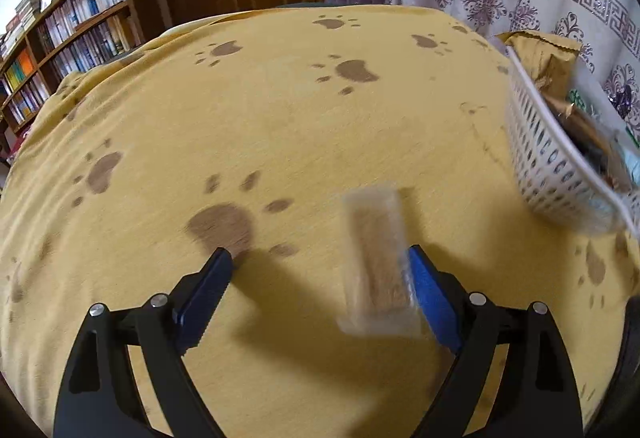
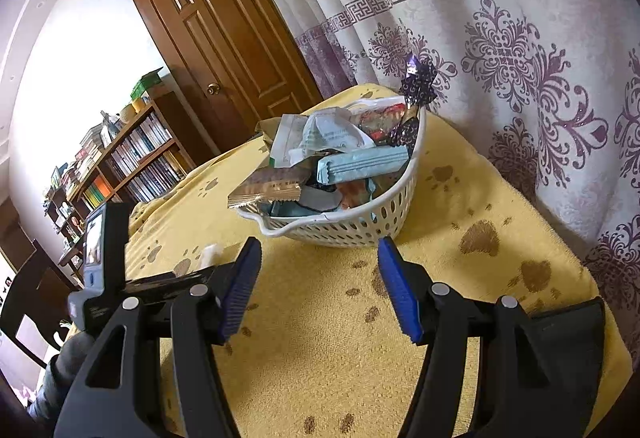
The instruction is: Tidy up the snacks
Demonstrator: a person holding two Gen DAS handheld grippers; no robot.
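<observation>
A snack bar in a clear wrapper lies on the yellow paw-print cloth, blurred. My left gripper hangs over it, open wide. The bar sits between the blue pads, close against the right-hand pad; the left-hand pad stands well apart from it. A white slotted basket heaped with wrapped snacks stands at the right. In the right wrist view the same basket is just ahead of my right gripper, which is open with nothing between its fingers. The left hand's tool shows at the left edge.
A patterned curtain hangs right behind the table's far and right edges. A wooden door and a bookshelf stand beyond the table. A gold packet sticks up out of the basket's far end.
</observation>
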